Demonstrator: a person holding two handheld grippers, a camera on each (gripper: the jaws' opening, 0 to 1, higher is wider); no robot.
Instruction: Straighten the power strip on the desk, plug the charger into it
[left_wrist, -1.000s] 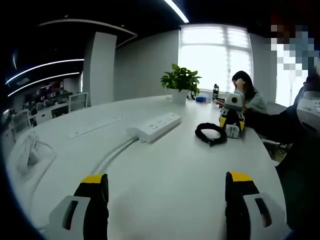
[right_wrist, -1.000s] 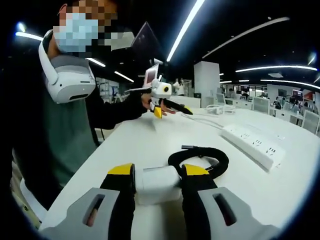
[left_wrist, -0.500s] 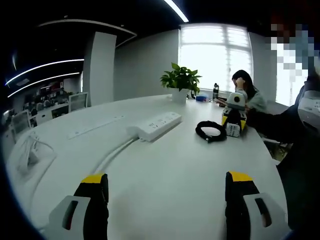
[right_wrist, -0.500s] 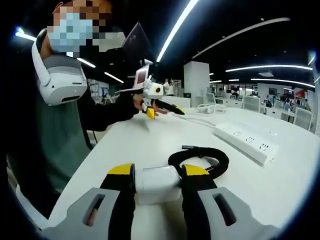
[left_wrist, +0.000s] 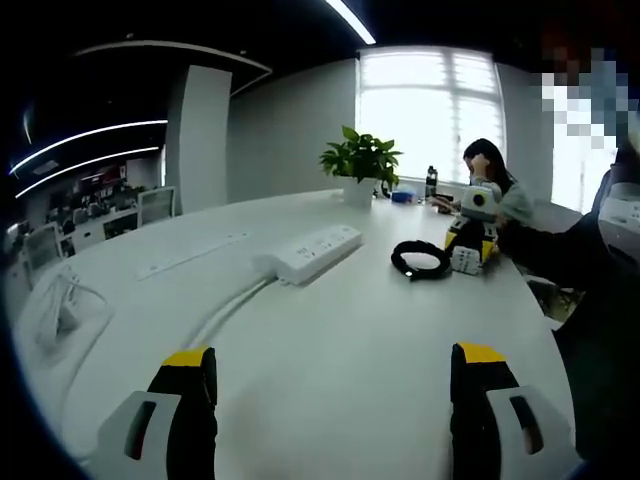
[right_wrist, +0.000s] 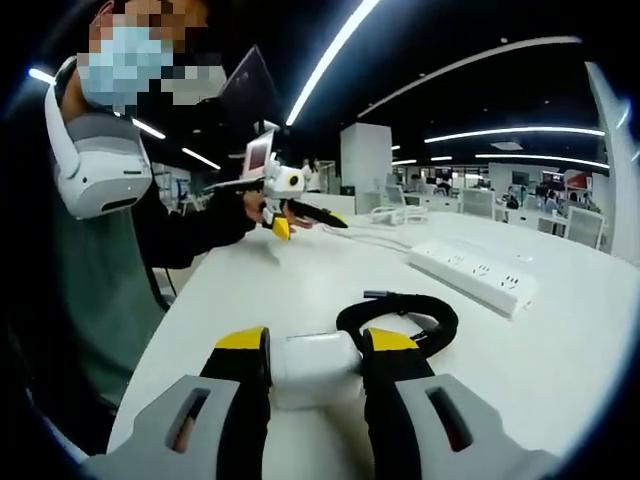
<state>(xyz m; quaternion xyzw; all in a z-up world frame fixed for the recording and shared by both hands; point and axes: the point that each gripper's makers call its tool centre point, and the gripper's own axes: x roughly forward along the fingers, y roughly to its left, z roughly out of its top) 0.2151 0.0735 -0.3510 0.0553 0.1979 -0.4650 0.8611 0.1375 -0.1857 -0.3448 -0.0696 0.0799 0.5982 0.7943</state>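
Observation:
A white power strip (left_wrist: 310, 252) lies askew mid-desk, its white cord trailing toward me; it also shows as the power strip (right_wrist: 466, 274) at the right. My right gripper (right_wrist: 315, 365) is shut on the white charger (right_wrist: 315, 368), whose coiled black cable (right_wrist: 398, 318) rests on the desk just beyond it. In the left gripper view the right gripper (left_wrist: 468, 240) sits far right by the coil (left_wrist: 421, 260). My left gripper (left_wrist: 335, 400) hangs open over bare desk, well short of the strip. In the right gripper view the left gripper (right_wrist: 283, 205) shows far off, held by a hand.
A potted plant (left_wrist: 362, 168) stands at the desk's far side, a seated person (left_wrist: 492, 190) behind it. White cables (left_wrist: 62, 305) lie at the left edge. A flat white bar (left_wrist: 190, 254) lies left of the strip. The holder's dark sleeve (left_wrist: 560, 255) reaches in from the right.
The right gripper view has swung, so the strip and left gripper sit further left in it. In the left gripper view the right gripper has shifted slightly away. Both grips are unchanged.

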